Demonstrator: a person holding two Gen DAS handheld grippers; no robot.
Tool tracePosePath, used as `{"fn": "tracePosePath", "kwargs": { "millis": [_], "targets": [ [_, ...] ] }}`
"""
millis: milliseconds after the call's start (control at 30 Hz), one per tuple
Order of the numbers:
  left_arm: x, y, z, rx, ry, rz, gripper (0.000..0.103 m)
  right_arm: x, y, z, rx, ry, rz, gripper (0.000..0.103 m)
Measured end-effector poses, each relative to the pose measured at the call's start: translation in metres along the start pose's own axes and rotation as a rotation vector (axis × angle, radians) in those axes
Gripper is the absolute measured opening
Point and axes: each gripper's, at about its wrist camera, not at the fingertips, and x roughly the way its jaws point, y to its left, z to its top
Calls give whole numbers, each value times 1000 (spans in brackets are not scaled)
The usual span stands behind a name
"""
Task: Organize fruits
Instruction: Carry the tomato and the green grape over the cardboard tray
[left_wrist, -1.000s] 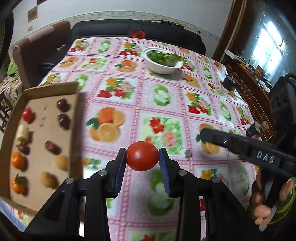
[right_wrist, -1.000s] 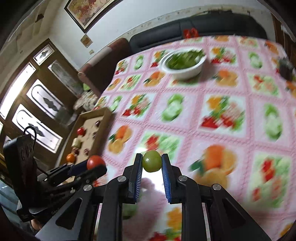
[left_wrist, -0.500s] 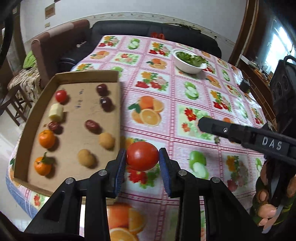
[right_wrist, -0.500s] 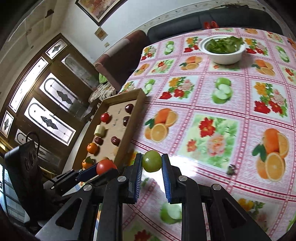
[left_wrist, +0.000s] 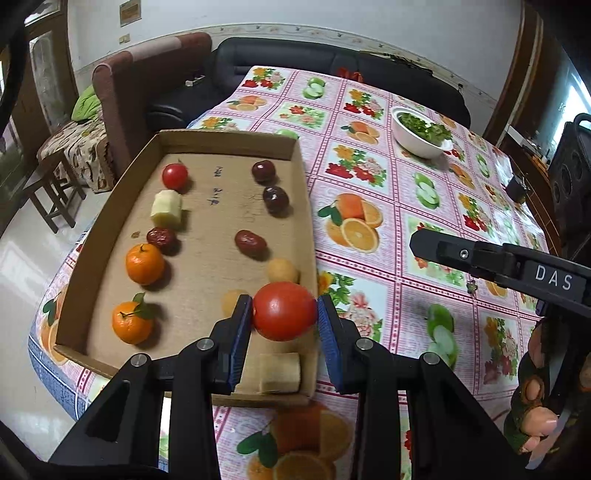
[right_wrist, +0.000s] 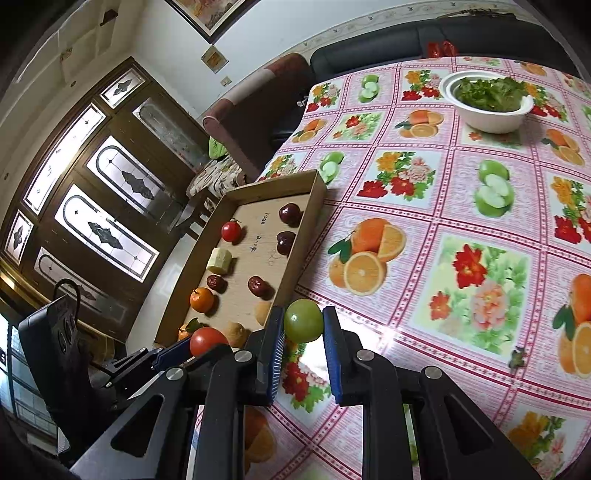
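Note:
My left gripper (left_wrist: 284, 314) is shut on a red tomato (left_wrist: 284, 311) and holds it above the near right corner of a cardboard tray (left_wrist: 110, 206). The tray holds a small tomato (left_wrist: 174, 175), two oranges (left_wrist: 144, 263), several dark red dates (left_wrist: 250, 243), pale cut pieces (left_wrist: 167, 208) and tan round fruits (left_wrist: 282, 270). My right gripper (right_wrist: 303, 322) is shut on a green round fruit (right_wrist: 303, 320), above the tablecloth just right of the tray (right_wrist: 306, 225). The left gripper with its tomato (right_wrist: 207, 340) shows in the right wrist view.
A white bowl of greens (left_wrist: 421, 134) stands at the far side of the table on a fruit-print cloth (left_wrist: 369, 184). A sofa (left_wrist: 332, 70) and an armchair (left_wrist: 147, 85) lie beyond the table. A wooden stool (left_wrist: 51, 184) stands left of it.
Both grippers have moved left toward the tray with their fruits still held. The left gripper's tomato is now over the tray's near right corner.

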Motion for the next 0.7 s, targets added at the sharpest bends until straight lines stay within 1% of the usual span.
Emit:
{"fn": "tracePosePath", "kwargs": {
  "millis": [333, 400, 600, 700],
  "targets": [
    [5, 17, -3, -32, 23, -2, 33, 16, 4, -2, 8, 27, 6, 20],
    [6, 25, -4, -48, 27, -10, 33, 20, 4, -1, 9, 33, 6, 20],
    [0, 59, -6, -130, 25, -65, 33, 32, 5, 0, 13, 49, 2, 20],
    [-4, 77, -6, -166, 23, -64, 33, 36, 5, 0, 12, 53, 7, 20]
  ]
}}
